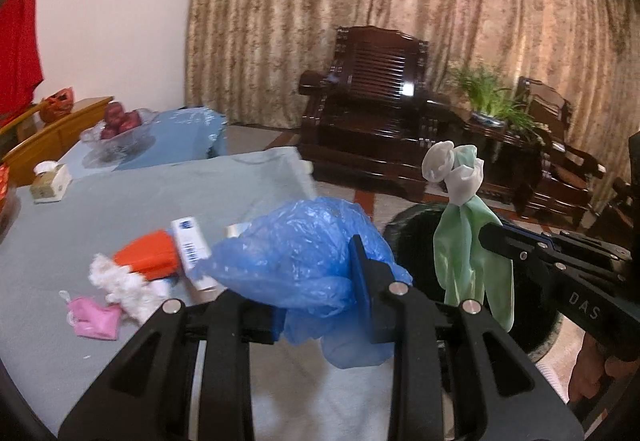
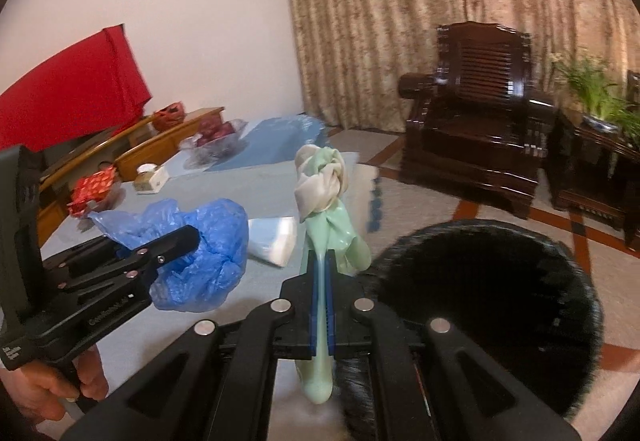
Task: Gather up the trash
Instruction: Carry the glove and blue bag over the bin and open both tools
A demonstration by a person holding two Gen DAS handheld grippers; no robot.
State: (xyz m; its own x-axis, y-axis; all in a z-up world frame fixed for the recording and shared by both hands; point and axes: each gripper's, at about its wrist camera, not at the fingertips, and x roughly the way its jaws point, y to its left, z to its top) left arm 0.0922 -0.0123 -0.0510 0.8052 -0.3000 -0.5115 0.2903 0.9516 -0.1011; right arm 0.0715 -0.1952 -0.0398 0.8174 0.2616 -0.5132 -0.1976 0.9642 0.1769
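**Two pieces of trash in hand, bin just to the right**

Both tools are loaded. The left gripper (image 1: 316, 305) is clamped on a crumpled blue plastic bag (image 1: 304, 265), which bulges out above and below its fingers over the near edge of the table (image 1: 100, 209). The right gripper (image 2: 320, 305) is pinched tight on a pale green glove (image 2: 332, 237), its two blue pads nearly meeting around the thin rubber.

The black bin (image 2: 492, 313) stands on the floor just beside the table, below and to the right of the right gripper. The step in hand looks like the drop. To do it well, each tool should be carried until its load hangs fully inside the rim before the fingers part; the glove is closest, so it would sensibly go first. The bag is light and springy, so I judge it may cling to a pad or drift as it falls; a low release over the middle of the opening should help.

The glove's long axis runs roughly vertical: a knotted white and green wad (image 2: 322, 177) points up above the pads, and a limp end dangles below them. The bag has no clear axis; it is a loose lump, a little wider than tall.

More litter lies on the table, near the left gripper: an orange packet (image 1: 148, 255), a white box with a barcode (image 1: 191, 241), white fluff (image 1: 116, 281) and a pink scrap (image 1: 94, 317).
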